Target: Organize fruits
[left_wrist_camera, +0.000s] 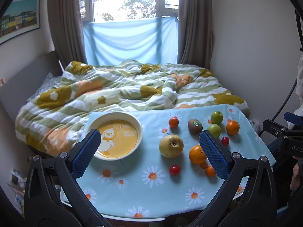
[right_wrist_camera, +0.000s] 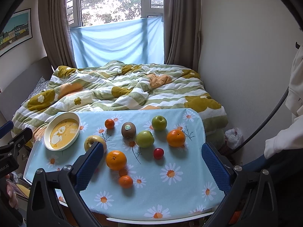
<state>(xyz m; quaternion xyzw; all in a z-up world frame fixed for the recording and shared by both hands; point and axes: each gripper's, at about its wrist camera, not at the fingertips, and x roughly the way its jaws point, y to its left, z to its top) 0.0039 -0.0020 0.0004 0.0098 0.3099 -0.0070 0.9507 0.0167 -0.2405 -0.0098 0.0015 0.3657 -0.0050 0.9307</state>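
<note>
A white bowl [left_wrist_camera: 139, 125] with a yellow duck picture stands at the table's far left; it also shows in the right wrist view [right_wrist_camera: 48, 128]. Loose fruit lies to its right: a yellow pear [left_wrist_camera: 171, 146], a kiwi [right_wrist_camera: 128, 130], two green apples [right_wrist_camera: 145, 138] [right_wrist_camera: 159, 123], oranges [right_wrist_camera: 116, 160] [right_wrist_camera: 176, 137], small tangerines [right_wrist_camera: 126, 181] [right_wrist_camera: 109, 123] and red cherry tomatoes [right_wrist_camera: 158, 153] [left_wrist_camera: 174, 169]. My left gripper [left_wrist_camera: 150, 147] is open and empty above the table's near side. My right gripper [right_wrist_camera: 153, 158] is open and empty above the fruit.
The table wears a light blue daisy cloth [right_wrist_camera: 170, 194] and stands against a bed with a green and yellow quilt [right_wrist_camera: 117, 89]. A wall is to the right. The other gripper's body shows at the right edge of the left wrist view [left_wrist_camera: 289, 138].
</note>
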